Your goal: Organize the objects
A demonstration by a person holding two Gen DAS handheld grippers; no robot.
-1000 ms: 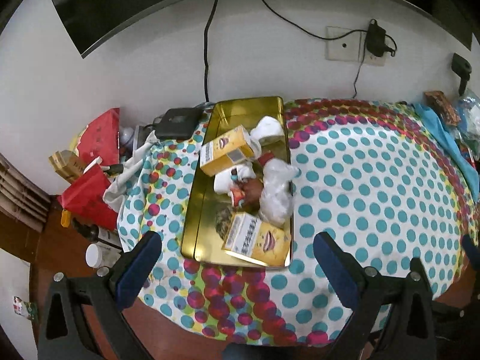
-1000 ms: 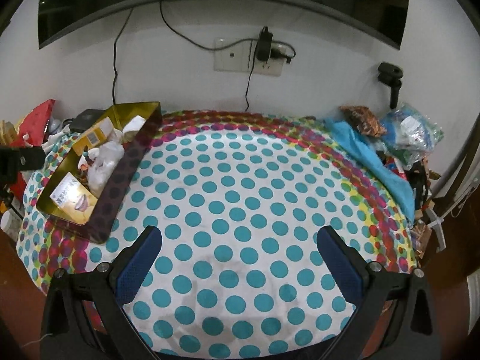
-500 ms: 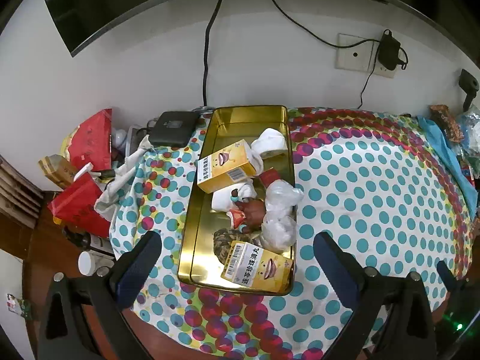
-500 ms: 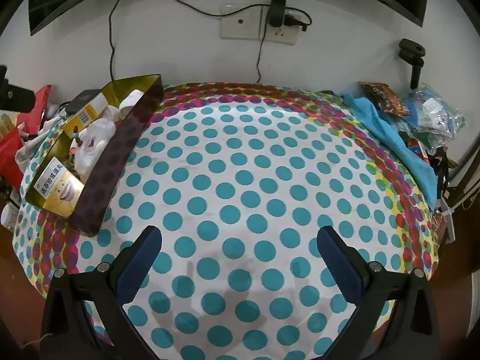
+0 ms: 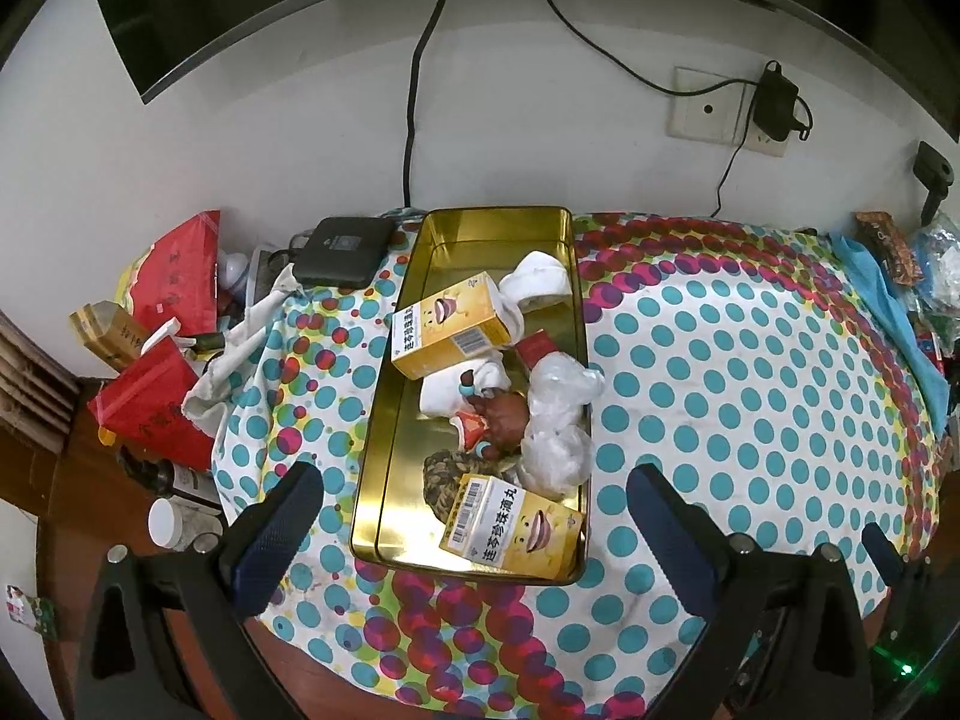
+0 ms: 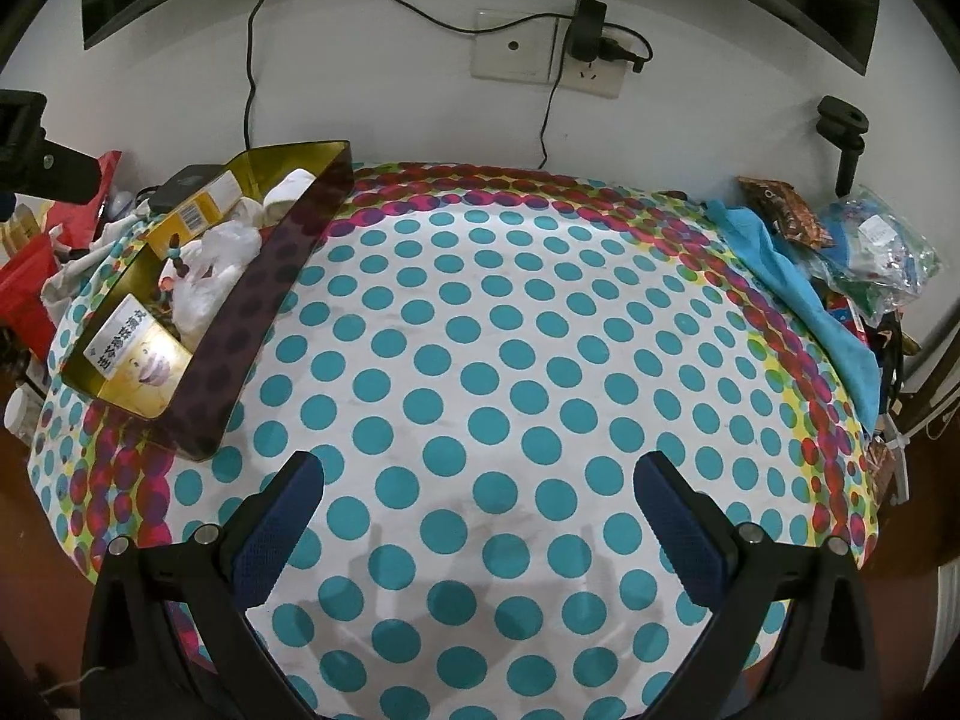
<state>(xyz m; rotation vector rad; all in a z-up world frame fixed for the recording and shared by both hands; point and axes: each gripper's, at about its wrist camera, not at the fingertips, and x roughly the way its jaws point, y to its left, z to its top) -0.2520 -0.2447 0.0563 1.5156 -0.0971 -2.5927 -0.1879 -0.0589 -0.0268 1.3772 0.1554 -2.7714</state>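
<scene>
Both pairs of blue-padded fingers stand wide apart with nothing between them: the left gripper (image 5: 474,531) hangs over the near end of the gold tin (image 5: 384,420), and the right gripper (image 6: 480,525) hovers above bare dotted tablecloth (image 6: 510,330).

That tin sits on the left part of the table and holds the jumble to be sorted. One yellow carton (image 5: 513,525) lies flat at the near end and a second yellow carton (image 5: 450,327) leans across the middle. Between them are white crumpled plastic (image 5: 558,420), a white sock-like cloth (image 5: 540,279), a small red packet (image 5: 537,348) and a brown lump with teal beads (image 5: 501,420) that I cannot identify.

I judge the cartons light and stiff, though thin card would dent under a hard squeeze; the near one looks best taken across its narrow width. Plastic and cloth should be soft and nearly weightless, so pinch a raised fold. Smooth metal walls may slip, and the loaded tin could tip if lifted by one rim.

Beyond it, a black box (image 5: 345,243) rests by the wall, with red bags (image 5: 174,276) off the table's left edge.
</scene>
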